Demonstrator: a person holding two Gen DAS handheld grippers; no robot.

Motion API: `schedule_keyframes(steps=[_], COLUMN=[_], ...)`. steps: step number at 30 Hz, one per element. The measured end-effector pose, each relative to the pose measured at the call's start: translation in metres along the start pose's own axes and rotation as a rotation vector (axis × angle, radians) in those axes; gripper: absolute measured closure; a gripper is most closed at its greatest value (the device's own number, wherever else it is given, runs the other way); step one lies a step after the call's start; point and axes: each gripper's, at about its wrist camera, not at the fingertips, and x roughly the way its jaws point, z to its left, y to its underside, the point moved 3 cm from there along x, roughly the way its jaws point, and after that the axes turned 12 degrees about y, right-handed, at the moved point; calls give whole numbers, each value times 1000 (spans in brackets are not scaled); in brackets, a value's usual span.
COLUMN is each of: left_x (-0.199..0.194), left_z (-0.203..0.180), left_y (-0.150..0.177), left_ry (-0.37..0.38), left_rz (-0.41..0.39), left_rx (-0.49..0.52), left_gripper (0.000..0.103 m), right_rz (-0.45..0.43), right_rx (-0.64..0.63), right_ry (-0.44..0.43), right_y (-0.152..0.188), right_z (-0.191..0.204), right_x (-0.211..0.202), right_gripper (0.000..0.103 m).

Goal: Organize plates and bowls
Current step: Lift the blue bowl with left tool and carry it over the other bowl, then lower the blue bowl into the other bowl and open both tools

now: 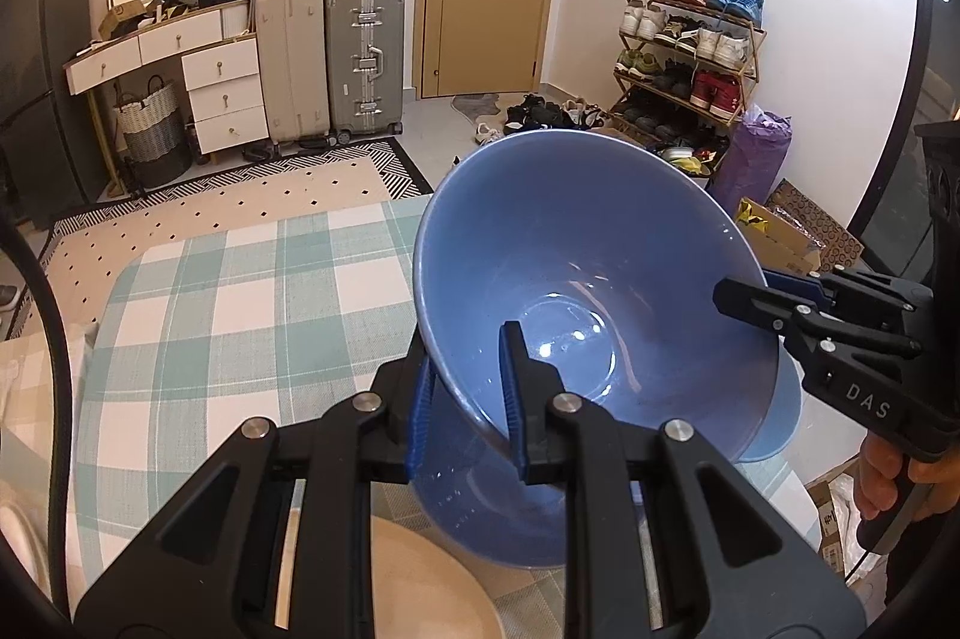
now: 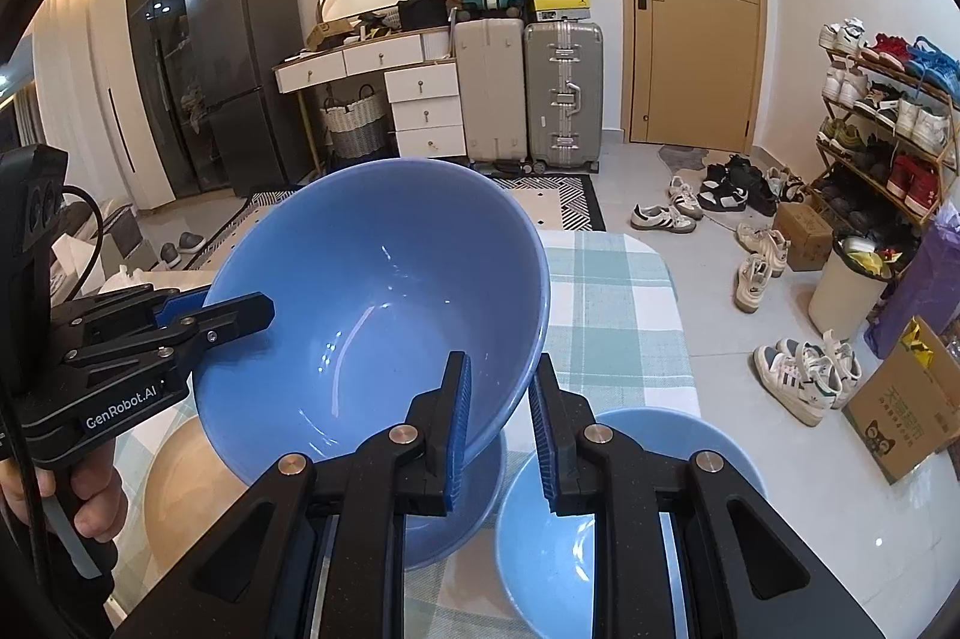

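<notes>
A large blue bowl [image 1: 576,267] [image 2: 384,291] is held tilted above the checked table, over a second blue dish [image 1: 480,507] [image 2: 456,507] below it. My left gripper [image 1: 468,399] is shut on the bowl's near rim, one finger inside and one outside; it appears at the left of the right wrist view [image 2: 222,315]. My right gripper [image 2: 501,429] straddles the opposite rim with a gap around the wall; it appears at the right of the left wrist view [image 1: 756,297]. A smaller blue bowl [image 2: 576,549] sits under the right gripper. A beige plate [image 1: 420,591] [image 2: 180,483] lies on the table.
The table has a green and white checked cloth [image 1: 240,303] [image 2: 612,315]. Beyond its far edge are a patterned rug [image 1: 240,195], suitcases [image 2: 534,93], a white drawer unit [image 1: 222,93], a shoe rack [image 1: 690,45], loose shoes and cardboard boxes [image 2: 900,399] on the floor.
</notes>
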Motion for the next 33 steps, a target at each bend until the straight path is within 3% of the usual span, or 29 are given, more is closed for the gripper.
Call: schedule_keyframes(steps=[18,33], left_x=[3,36], left_z=[9,28], left_y=[43,77], left_ry=[-50,-54], left_rz=[1,44], left_rx=[-5,-27], left_gripper=[86,86], right_rz=[12,48], right_rx=[-43,-80], right_ry=[-16,0], right_y=[30,57], right_z=[20,34], right_x=[0,13], right_gripper=[82,82])
